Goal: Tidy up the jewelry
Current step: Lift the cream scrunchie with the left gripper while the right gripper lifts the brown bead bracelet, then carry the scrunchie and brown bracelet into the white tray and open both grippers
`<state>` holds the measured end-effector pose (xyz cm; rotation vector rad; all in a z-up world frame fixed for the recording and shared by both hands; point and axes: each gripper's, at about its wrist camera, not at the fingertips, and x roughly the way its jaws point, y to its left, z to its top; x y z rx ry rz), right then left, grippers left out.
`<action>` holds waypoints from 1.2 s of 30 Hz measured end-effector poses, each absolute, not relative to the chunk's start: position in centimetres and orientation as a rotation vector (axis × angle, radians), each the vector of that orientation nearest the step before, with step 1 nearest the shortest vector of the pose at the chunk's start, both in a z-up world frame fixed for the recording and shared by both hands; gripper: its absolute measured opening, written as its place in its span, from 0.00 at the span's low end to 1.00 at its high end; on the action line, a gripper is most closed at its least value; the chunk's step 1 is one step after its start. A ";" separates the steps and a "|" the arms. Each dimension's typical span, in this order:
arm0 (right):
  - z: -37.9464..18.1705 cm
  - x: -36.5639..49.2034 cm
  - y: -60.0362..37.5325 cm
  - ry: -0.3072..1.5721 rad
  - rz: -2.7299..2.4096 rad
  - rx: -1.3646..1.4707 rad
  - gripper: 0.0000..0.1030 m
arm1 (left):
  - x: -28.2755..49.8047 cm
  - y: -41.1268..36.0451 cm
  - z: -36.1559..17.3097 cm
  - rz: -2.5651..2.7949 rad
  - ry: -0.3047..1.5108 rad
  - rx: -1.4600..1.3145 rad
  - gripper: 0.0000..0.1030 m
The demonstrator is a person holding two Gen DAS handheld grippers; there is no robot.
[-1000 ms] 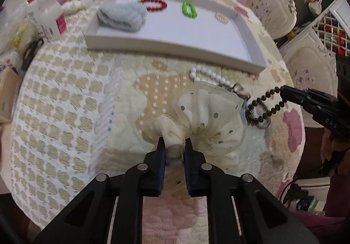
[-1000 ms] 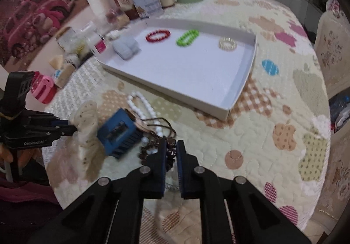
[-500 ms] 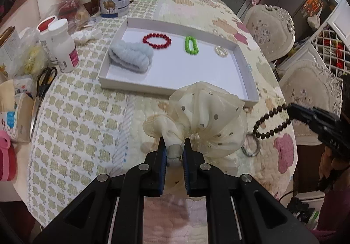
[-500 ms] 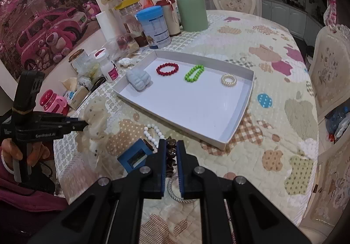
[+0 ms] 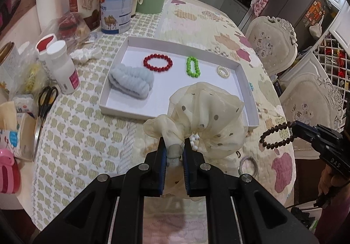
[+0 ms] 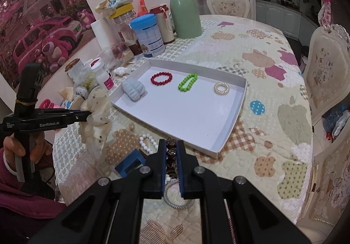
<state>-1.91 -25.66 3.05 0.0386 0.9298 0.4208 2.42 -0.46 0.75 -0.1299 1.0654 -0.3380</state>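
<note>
Cream, dotted sheer fabric scrunchie [image 5: 205, 117] sits clamped in the left tool [image 5: 174, 147]; the right tool [image 6: 171, 152] is clamped on a dark brown bead bracelet [image 5: 275, 136], above the desk [image 6: 262, 134].

soft, even indoor light, fairly bright, with only faint shadows on the white tray [image 5: 245, 73]. strong fisheye bending and black corners ring both views. the centre is sharp; edges smear slightly.

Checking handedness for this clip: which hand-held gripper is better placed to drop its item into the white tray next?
Left, probably: the left hand-held gripper holds the cream dotted scrunchie at the white tray edge; the right's dark bead bracelet hangs beside it.
</note>
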 end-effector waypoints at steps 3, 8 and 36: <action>3.3 -1.5 -25.7 0.925 0.414 0.038 0.08 | 3.0 -0.7 1.2 -0.333 1.053 -0.122 0.05; 3.4 -1.1 -25.5 0.921 0.414 0.035 0.08 | 3.6 -1.0 1.5 -0.328 1.045 -0.111 0.05; 1.0 6.4 -22.5 0.951 0.421 0.044 0.08 | 11.5 -3.8 0.6 -0.288 1.078 -0.112 0.05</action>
